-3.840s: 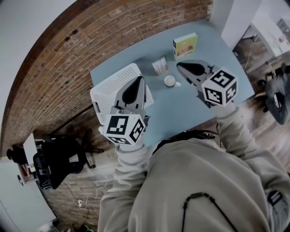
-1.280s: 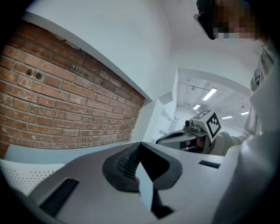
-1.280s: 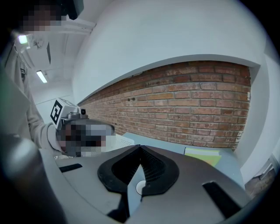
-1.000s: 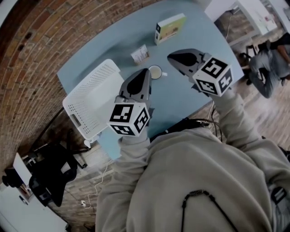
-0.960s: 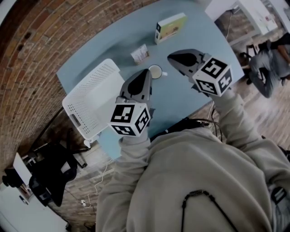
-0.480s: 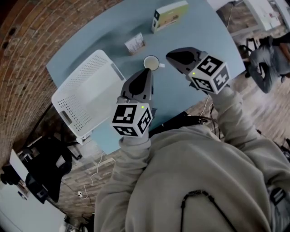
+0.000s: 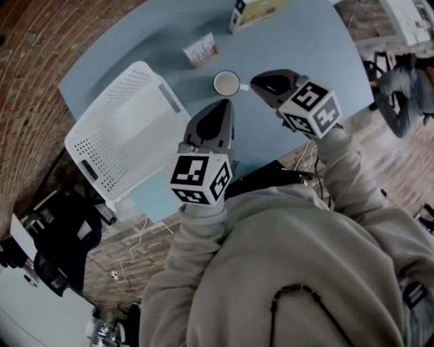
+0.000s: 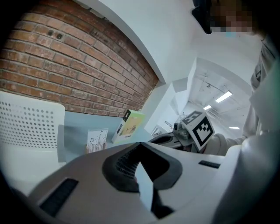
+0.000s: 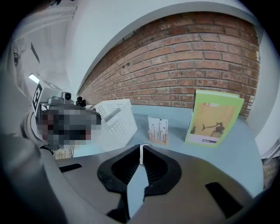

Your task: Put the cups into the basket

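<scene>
Sitting mid-bench, the white cup [image 7: 226, 83] stands upright. The right gripper [image 7: 255, 80] is just beside it, fingers pressed together and empty. The left gripper [image 7: 226, 104], fingers together too, points at it from the near side. A card stand [image 7: 200, 49] and a green box [image 7: 258, 9] lie toward the far edge, and the basket [image 7: 91, 146] fills the left edge. Both grippers are lower than a second ago. The bench [image 7: 308, 44] is bare on the right.

One cup [image 7: 226, 83], one basket [image 7: 88, 146], one green box [image 9: 213, 118], one card stand [image 9: 158, 130], one table [image 7: 308, 41].
</scene>
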The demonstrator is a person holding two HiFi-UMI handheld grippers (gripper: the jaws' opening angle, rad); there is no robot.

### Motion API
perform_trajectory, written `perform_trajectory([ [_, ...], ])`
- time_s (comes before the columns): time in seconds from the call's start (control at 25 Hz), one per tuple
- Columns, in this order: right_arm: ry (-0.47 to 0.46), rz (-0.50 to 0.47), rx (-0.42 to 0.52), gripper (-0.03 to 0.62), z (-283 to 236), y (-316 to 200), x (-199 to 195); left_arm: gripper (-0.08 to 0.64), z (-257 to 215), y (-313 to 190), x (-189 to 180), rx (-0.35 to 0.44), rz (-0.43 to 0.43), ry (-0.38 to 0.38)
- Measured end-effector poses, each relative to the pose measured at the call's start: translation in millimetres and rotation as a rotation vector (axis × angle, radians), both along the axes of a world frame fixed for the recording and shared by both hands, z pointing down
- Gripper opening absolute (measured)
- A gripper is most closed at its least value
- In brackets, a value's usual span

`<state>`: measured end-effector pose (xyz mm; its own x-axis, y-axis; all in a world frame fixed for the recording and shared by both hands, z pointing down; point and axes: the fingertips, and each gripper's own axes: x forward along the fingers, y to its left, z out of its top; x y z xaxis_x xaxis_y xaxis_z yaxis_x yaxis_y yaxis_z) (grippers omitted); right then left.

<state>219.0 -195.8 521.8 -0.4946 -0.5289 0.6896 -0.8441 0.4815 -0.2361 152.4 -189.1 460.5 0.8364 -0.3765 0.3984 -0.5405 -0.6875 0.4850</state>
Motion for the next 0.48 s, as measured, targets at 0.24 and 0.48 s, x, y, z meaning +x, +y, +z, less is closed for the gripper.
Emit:
perform_trajectory([
  [0.24, -0.036, -0.021, -0.059, 0.017, 28.7, 2.6, -6.9, -0.005, 18.9, 9.6, 5.1, -0.038, 0.001, -0.009],
  [0.48, 0.033, -0.07, -0.109, 0.102, 59.9, 5.6, -10.1, -0.005, 24.1, 18.0, 10.8, -0.053, 0.028, -0.013],
])
